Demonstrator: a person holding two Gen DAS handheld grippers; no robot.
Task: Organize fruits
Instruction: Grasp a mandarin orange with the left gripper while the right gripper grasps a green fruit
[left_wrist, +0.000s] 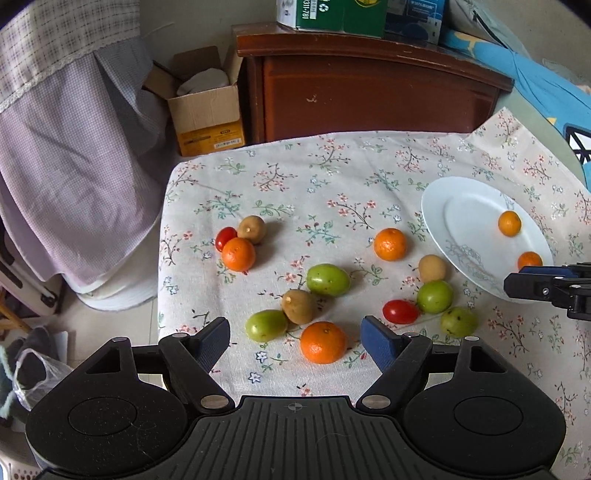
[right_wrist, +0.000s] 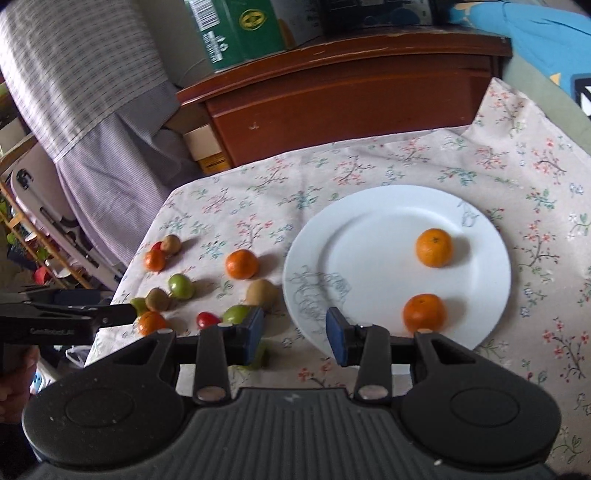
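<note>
Both claws gape empty, the left claw (left_wrist: 295, 341) poised over the nearest orange (left_wrist: 323, 342) on the worktop, seemingly next to grip and carry to the plate (right_wrist: 480, 317), where two oranges already sit.

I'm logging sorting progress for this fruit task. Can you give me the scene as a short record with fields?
plate: white plate at the table's right, holding two oranges
oranges off plate: three
green fruits: four on the cloth
cherry tomatoes: two
brown fruits: three
left tongs: open, empty
right tongs: open, empty, at the plate's near edge
</note>
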